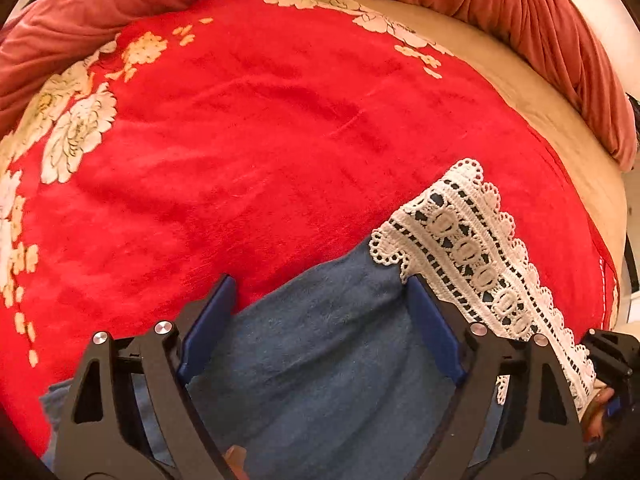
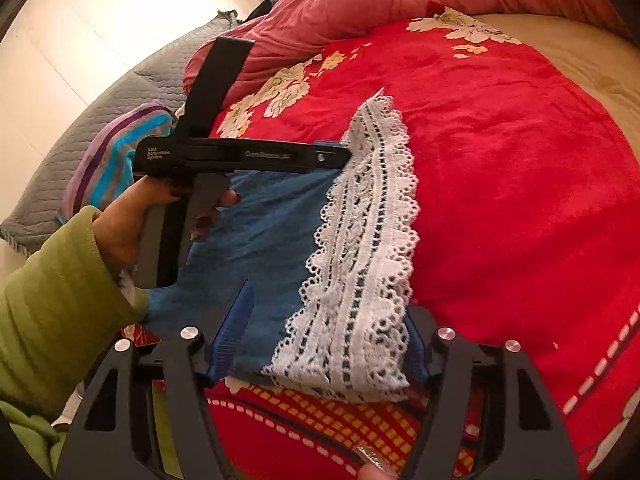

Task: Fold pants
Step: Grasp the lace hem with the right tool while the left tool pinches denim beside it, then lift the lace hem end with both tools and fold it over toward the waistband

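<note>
Blue pants [image 2: 256,248] with a broad white lace hem [image 2: 360,264] lie bunched on the red flowered blanket [image 1: 260,128]. Left gripper [image 1: 320,312] straddles the blue cloth, jaws wide, not pinching. Right gripper [image 2: 332,332] brackets the lace hem; whether its pads press, I can't tell.

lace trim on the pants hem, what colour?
White lace trim on blue pants; clearest in the right wrist view.
</note>
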Demonstrator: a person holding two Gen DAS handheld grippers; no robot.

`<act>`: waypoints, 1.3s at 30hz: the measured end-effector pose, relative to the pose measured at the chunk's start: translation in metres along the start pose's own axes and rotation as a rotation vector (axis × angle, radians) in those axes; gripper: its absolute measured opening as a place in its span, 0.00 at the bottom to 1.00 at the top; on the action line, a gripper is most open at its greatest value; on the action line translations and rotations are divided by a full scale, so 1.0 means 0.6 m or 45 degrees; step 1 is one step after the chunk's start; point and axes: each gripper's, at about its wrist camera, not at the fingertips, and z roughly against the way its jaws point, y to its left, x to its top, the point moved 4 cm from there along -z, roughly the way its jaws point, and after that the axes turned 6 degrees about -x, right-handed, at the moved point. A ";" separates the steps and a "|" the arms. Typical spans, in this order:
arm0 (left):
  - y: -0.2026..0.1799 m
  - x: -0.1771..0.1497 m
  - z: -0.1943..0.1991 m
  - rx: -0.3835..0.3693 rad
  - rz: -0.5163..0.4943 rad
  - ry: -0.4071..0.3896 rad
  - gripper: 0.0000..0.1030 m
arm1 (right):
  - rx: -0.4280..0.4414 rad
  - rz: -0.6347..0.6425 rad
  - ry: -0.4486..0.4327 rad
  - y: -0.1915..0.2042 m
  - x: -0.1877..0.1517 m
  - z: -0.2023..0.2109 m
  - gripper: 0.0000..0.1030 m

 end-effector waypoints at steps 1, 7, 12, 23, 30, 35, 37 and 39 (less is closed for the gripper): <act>-0.001 0.000 0.000 -0.010 -0.003 -0.001 0.74 | 0.002 0.001 0.001 0.001 0.001 -0.002 0.63; -0.032 -0.007 0.007 -0.074 -0.069 -0.031 0.29 | 0.010 0.008 0.000 0.009 0.013 -0.020 0.55; -0.042 -0.011 0.010 -0.082 -0.080 -0.053 0.11 | 0.022 -0.013 0.004 0.008 0.024 -0.035 0.21; -0.011 -0.016 0.091 -0.214 0.040 -0.217 0.06 | 0.065 0.120 -0.074 0.085 0.054 -0.006 0.19; 0.049 -0.050 0.164 -0.249 0.136 -0.344 0.06 | 0.141 0.292 -0.076 0.185 0.075 -0.012 0.19; 0.117 -0.103 0.183 -0.215 0.248 -0.382 0.08 | 0.145 0.416 -0.004 0.255 0.068 -0.059 0.19; 0.151 -0.131 0.181 -0.148 0.318 -0.365 0.10 | 0.129 0.454 0.028 0.275 0.061 -0.081 0.19; 0.182 -0.159 0.186 -0.066 0.380 -0.365 0.10 | 0.104 0.493 0.066 0.295 0.047 -0.104 0.19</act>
